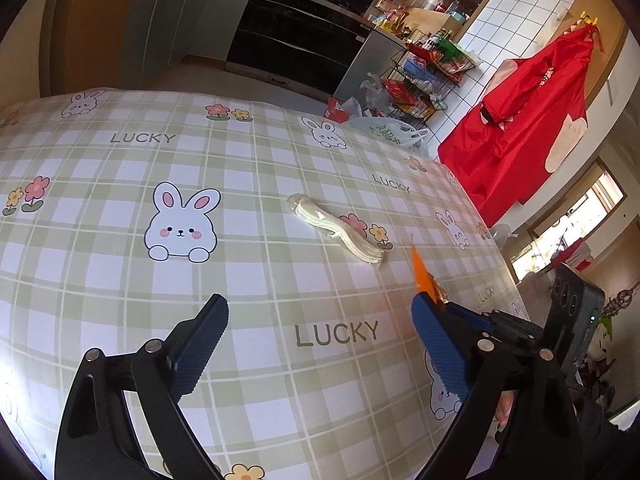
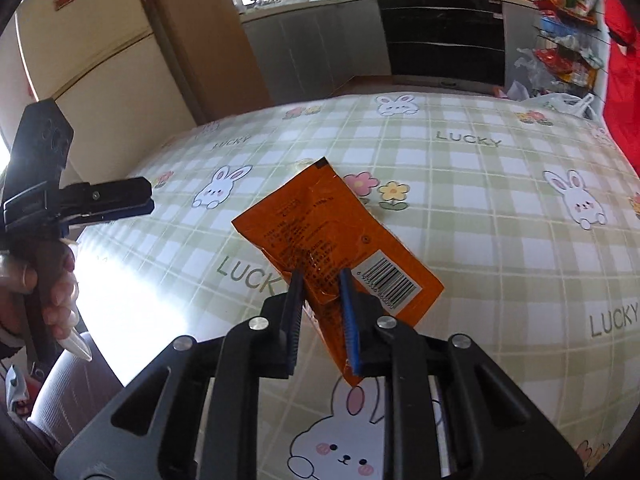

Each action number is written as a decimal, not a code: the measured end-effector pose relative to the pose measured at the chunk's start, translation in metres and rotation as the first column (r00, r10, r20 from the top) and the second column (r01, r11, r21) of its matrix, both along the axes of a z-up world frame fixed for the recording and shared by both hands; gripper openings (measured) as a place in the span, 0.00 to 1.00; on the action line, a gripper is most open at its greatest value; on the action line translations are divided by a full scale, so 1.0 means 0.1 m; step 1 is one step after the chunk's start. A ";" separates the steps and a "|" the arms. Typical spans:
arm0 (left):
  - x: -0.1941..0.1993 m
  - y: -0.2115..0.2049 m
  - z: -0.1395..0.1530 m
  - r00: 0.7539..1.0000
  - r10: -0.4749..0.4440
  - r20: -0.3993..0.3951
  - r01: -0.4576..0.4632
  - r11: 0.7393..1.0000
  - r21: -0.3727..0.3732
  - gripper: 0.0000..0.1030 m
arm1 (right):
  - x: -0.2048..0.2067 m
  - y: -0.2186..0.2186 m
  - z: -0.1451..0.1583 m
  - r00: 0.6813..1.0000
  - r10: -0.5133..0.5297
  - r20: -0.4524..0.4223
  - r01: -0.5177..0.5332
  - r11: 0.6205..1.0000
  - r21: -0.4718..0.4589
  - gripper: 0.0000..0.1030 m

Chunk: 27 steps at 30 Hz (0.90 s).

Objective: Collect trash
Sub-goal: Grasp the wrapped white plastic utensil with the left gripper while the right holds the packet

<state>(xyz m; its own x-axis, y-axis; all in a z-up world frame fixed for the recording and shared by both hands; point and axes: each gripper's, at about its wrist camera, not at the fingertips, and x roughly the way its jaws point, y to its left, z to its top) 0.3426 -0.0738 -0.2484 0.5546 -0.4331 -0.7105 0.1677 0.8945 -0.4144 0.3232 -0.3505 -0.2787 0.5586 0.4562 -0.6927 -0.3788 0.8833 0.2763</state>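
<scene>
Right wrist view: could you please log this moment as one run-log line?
right gripper: shut on orange packet | left gripper: open, empty | stack of forks: on table

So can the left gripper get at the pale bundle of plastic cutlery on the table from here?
Probably yes. The left gripper is open and empty, and the cutlery bundle lies ahead of it on bare tablecloth. The right gripper, shut on the orange packet, sits off to the side.

The orange wrapper (image 2: 340,236) hides its lower end between the fingers (image 2: 350,320); its print is unreadably small. The bench (image 1: 120,280) is cut off by the picture's edges.
</scene>
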 end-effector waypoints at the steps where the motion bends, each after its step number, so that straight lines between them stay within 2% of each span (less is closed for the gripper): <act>1: 0.04 -0.06 -0.03 1.000 0.001 -0.010 -0.001 1.000 -0.004 0.86 | -0.03 -0.04 0.02 1.000 -0.018 0.012 0.018 1.000 -0.011 0.21; 5: 0.31 -0.40 -0.18 0.998 0.039 -0.057 -0.038 0.999 0.009 0.85 | -0.10 -0.25 0.11 0.994 -0.102 0.038 0.103 0.995 -0.020 0.21; 9: 0.61 -0.76 -0.29 0.997 0.042 -0.070 -0.035 0.995 0.094 0.85 | -0.25 -0.63 0.19 0.971 -0.231 0.062 0.228 0.972 0.052 0.21; 13: 0.92 -1.02 -0.41 0.993 0.080 -0.083 -0.065 0.983 0.171 0.86 | -0.32 -0.93 0.16 0.947 -0.319 0.033 0.314 0.943 0.115 0.21; 17: 1.22 -1.08 -0.58 0.970 0.205 -0.127 -0.174 0.959 0.224 0.86 | -0.37 -1.06 0.14 0.939 -0.344 0.029 0.338 0.933 0.126 0.21; 19: 1.30 -1.13 -0.62 0.963 0.236 -0.134 -0.195 0.945 0.262 0.86 | -0.39 -1.10 0.14 0.937 -0.349 0.031 0.343 0.931 0.127 0.21; 25: 1.38 -1.23 -0.70 0.962 0.241 -0.130 -0.180 0.914 0.363 0.85 | -0.42 -1.15 0.15 0.930 -0.365 0.030 0.357 0.922 0.152 0.21; 26: 1.39 -1.23 -0.70 0.962 0.242 -0.128 -0.180 0.911 0.370 0.84 | -0.43 -1.15 0.16 0.931 -0.363 0.032 0.354 0.922 0.154 0.21; 27: 1.38 -1.22 -0.70 0.963 0.238 -0.125 -0.174 0.906 0.385 0.77 | -0.43 -1.14 0.17 0.933 -0.358 0.031 0.349 0.924 0.159 0.21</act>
<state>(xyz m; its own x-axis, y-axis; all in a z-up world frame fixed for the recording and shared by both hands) 0.4808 -0.1956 -0.3186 0.4642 -0.0121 -0.8857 -0.0793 0.9953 -0.0552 0.2807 -0.4640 -0.2615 0.7399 0.3163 -0.5937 -0.0690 0.9136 0.4008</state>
